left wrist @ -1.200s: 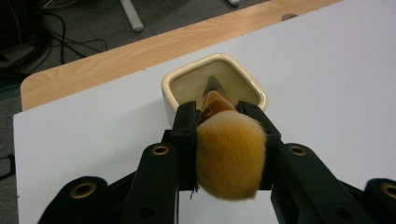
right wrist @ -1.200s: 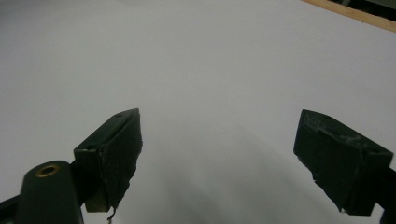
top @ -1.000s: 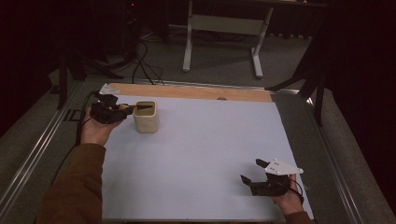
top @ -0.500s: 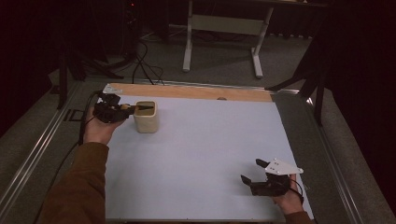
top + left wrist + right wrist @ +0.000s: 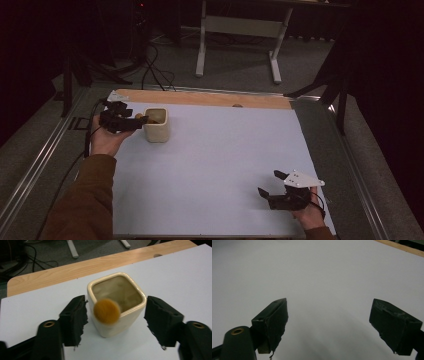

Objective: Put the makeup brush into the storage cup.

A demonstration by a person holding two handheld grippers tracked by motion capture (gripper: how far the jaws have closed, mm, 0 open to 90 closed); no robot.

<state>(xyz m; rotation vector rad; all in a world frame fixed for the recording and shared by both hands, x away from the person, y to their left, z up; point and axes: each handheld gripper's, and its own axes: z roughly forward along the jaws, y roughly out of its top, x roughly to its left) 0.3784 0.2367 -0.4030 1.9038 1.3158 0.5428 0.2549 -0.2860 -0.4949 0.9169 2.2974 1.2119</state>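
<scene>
The white tabletop (image 5: 215, 165) carried a cream square cup (image 5: 116, 302) near its far left corner. The left tool (image 5: 116, 315) stood with jaws apart on either side of the cup, touching nothing. A small orange ball (image 5: 106, 310), blurred, showed between them at the cup's near rim. The right tool (image 5: 270, 190) lay wide apart near the right front, well away.
</scene>
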